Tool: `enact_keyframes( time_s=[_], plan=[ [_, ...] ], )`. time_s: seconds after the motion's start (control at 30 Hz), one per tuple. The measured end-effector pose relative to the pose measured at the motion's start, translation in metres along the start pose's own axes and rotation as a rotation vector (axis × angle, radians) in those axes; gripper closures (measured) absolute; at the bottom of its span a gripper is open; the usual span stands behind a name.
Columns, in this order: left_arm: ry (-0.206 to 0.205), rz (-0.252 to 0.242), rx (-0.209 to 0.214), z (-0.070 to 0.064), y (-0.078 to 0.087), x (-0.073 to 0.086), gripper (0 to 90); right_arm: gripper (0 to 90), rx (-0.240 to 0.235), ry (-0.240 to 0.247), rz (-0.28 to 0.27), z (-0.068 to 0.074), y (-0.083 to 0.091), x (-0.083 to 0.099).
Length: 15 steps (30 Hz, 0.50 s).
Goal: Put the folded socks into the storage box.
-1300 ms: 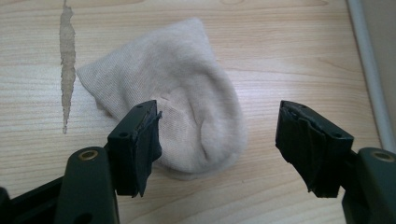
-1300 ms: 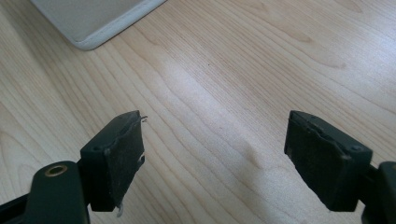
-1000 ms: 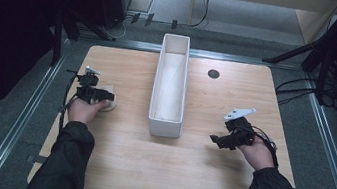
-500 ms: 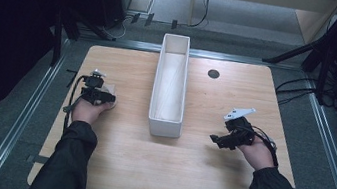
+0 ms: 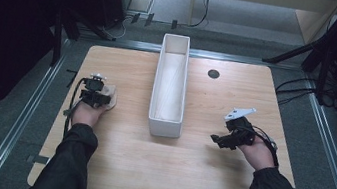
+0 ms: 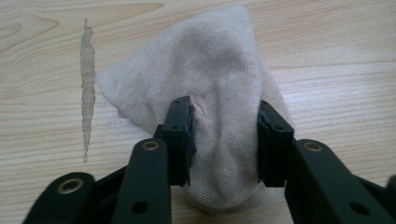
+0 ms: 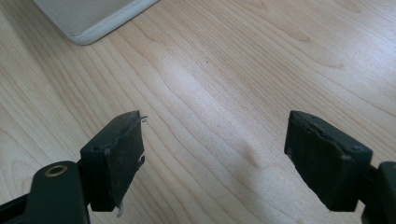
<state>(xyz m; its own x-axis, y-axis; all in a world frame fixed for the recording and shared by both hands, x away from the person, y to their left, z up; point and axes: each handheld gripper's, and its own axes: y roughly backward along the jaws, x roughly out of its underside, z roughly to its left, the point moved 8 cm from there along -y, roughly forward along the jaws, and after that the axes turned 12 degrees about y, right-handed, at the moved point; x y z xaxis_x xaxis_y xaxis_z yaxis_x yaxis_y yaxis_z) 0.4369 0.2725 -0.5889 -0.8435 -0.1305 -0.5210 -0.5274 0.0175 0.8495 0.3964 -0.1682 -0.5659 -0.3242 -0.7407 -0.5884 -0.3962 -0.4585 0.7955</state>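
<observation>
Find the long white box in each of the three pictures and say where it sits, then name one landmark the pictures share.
High view: the long white box stands at the table's centre, running away from the person, between the two grippers.
Left gripper view: not in it; a beige cloth lies between the jaws.
Right gripper view: one rounded corner at top left.
Shared landmark: the light wooden table.
</observation>
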Motion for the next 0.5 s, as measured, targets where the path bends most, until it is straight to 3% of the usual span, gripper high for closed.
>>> enact_keyframes(
  time_s=[0.17,0.4,0.5],
  plan=[
    [0.004,0.017,0.029,0.0,0.0017,0.0008,73.8,19.5,0.003,0.002,0.004,0.0001,-0.0006,0.0001],
    [0.01,0.064,0.05,0.0006,0.0041,-0.0012,77.2,19.5,0.005,0.001,0.006,-0.001,-0.0002,0.0004],
    [0.046,0.084,0.085,0.0012,0.0066,-0.0042,77.5,19.5,0.005,-0.001,0.006,-0.0013,-0.0003,0.0004]
  ],
)
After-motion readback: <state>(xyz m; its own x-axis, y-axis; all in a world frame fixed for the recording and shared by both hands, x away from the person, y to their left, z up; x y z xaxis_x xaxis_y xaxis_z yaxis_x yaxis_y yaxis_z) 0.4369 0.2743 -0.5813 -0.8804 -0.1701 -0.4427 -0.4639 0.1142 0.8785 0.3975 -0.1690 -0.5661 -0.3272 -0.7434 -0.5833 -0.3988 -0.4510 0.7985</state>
